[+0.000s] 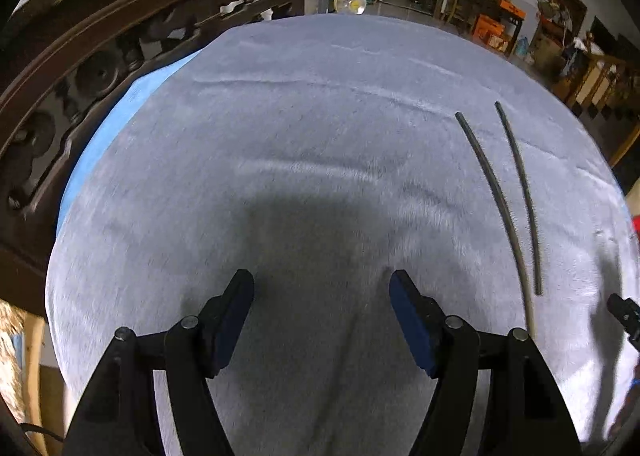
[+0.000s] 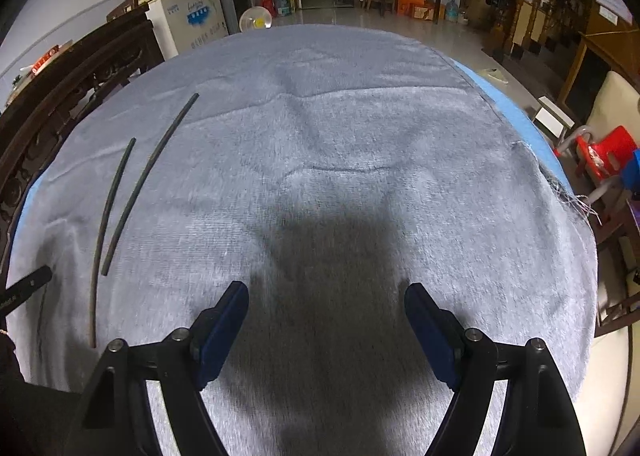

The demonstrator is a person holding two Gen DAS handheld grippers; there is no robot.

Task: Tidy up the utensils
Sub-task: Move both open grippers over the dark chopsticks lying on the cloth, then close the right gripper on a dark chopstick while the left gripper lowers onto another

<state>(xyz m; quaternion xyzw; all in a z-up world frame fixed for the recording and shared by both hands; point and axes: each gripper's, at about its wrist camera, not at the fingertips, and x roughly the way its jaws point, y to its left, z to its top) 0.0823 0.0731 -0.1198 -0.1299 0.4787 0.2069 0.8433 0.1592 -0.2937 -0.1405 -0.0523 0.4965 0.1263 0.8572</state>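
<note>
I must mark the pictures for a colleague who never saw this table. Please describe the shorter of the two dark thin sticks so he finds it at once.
Look at the round table under the grey fuzzy cloth. Two dark thin sticks lie side by side on it, between the two pairs of tongs. The shorter stick is dark along its whole length, and its far end reaches further across the cloth; its longer neighbour fades to brown at its near end.

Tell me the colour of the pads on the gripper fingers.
Dark blue pads on black fingers, clearest in the right wrist view.
</note>
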